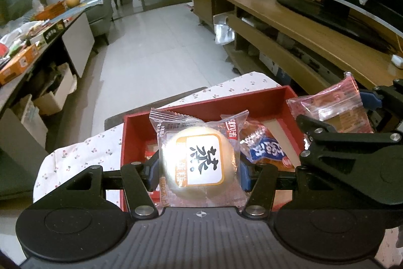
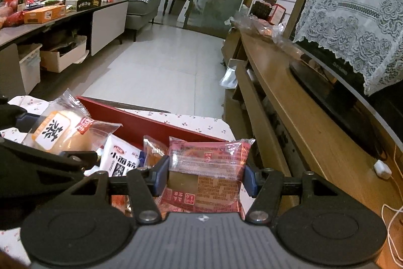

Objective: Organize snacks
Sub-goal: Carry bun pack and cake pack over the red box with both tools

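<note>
Two hand-held grippers each carry a wrapped snack above an open red box (image 1: 252, 102) set on a flower-print cloth-covered surface (image 1: 75, 155). The left gripper (image 1: 199, 172) has its fingers (image 1: 152, 172) partly closed on the flanks of a round cake packet (image 1: 201, 160), one blue pad against each side, the wrapper's crimped top standing clear above them. The right gripper (image 2: 205, 177) likewise has its fingers (image 2: 161, 177) pressed to both sides of a flat red packet (image 2: 209, 168), which sits squarely between the pads. Both packets hang over the near half of the box, where other snacks, a white noodle packet (image 2: 121, 160) among them, already lie. To finish the step well, each packet would best be lowered into a free gap by the box's far wall before the fingers part, keeping the two grippers, now just beside each other, from colliding.
</note>
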The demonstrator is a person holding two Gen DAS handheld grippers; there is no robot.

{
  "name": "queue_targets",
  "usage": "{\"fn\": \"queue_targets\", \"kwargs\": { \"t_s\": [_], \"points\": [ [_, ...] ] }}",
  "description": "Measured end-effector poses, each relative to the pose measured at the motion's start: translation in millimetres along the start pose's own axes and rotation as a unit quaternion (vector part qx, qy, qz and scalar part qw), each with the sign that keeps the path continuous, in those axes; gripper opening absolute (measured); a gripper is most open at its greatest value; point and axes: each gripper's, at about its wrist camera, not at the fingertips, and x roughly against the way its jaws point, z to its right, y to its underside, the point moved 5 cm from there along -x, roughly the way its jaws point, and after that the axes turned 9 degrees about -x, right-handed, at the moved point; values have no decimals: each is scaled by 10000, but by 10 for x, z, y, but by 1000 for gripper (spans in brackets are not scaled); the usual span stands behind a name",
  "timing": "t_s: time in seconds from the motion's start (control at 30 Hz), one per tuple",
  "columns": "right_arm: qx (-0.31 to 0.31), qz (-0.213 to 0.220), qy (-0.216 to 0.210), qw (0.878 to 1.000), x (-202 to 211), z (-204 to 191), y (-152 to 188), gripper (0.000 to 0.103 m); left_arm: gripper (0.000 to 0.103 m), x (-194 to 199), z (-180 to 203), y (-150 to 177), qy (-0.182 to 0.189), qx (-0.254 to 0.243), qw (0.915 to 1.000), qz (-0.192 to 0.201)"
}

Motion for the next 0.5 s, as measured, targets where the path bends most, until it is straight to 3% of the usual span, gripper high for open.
{"fn": "queue_targets", "kwargs": {
  "t_s": [0.5],
  "points": [
    [84,-128,19,9999,-396,-41,-67,76,64,-325,-65,-65,-120,87,9997,-183]
  ]
}}
